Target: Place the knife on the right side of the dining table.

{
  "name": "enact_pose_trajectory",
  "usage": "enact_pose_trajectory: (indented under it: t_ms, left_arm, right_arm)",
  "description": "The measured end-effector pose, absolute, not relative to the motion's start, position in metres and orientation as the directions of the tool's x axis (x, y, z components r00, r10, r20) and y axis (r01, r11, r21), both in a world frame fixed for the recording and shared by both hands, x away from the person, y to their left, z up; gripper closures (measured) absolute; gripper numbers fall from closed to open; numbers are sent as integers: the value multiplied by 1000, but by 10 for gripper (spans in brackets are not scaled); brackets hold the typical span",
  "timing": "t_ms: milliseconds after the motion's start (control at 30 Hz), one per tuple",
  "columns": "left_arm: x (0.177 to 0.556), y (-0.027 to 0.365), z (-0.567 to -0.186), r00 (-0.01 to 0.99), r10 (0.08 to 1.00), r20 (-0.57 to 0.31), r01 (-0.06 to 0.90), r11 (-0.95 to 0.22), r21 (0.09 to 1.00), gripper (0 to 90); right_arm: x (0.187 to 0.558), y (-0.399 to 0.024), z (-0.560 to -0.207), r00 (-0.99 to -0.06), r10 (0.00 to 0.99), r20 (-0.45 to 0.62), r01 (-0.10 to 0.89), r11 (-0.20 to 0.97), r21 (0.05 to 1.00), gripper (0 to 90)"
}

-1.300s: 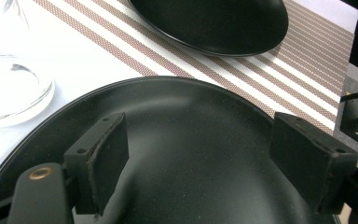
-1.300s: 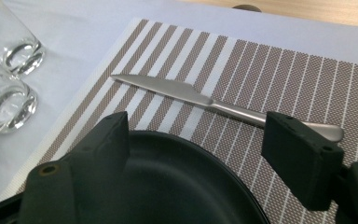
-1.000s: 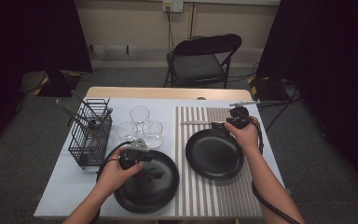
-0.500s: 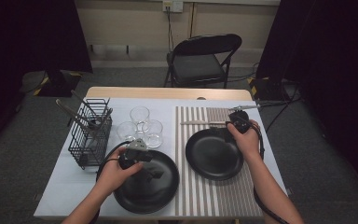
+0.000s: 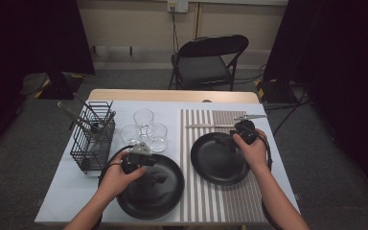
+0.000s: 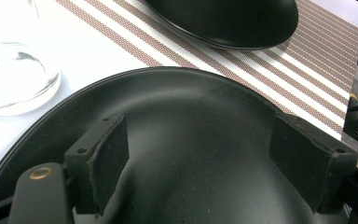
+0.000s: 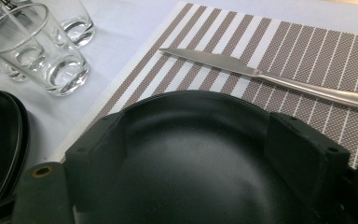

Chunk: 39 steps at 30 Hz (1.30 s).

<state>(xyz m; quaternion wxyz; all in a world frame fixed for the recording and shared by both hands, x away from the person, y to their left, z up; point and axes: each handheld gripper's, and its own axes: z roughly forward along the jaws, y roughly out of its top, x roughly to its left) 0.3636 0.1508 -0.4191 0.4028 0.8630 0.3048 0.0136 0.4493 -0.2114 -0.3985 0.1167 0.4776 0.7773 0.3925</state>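
Observation:
A large black plate (image 5: pixel 143 201) lies on the white cloth at the front left. My left gripper (image 5: pixel 156 179) hovers low over it, open, and the left gripper view shows its pads (image 6: pixel 112 154) spread wide above the plate's surface (image 6: pixel 191 107) with nothing between them. A smaller black plate (image 5: pixel 219 165) rests on the striped placemat (image 5: pixel 220 201). My right gripper (image 5: pixel 229 143) is open over that plate's far rim, and the plate's inside (image 7: pixel 200 121) shows between the jaws. A table knife (image 5: pixel 206 125) lies on the mat just beyond the plate (image 7: pixel 242 70).
Three clear glasses (image 5: pixel 144 130) stand together mid-table, left of the mat. A black wire basket (image 5: pixel 93 139) with utensils stands at the left. A folding chair (image 5: pixel 208 62) sits behind the table's far edge. A cable loops from each gripper.
The right hand has drawn its gripper a little nearer, from the knife's side onto the small plate's far rim. The left gripper has barely shifted over the large plate.

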Motion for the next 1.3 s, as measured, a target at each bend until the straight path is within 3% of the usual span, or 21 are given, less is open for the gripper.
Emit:
enact_pose_trajectory:
  t_ms: [1300]
  left_arm:
    - [366,162,-415,800,562,-210,516,-467,719,194]
  right_arm:
    - [412,-197,-419,-583,778,234,639,262,723,202]
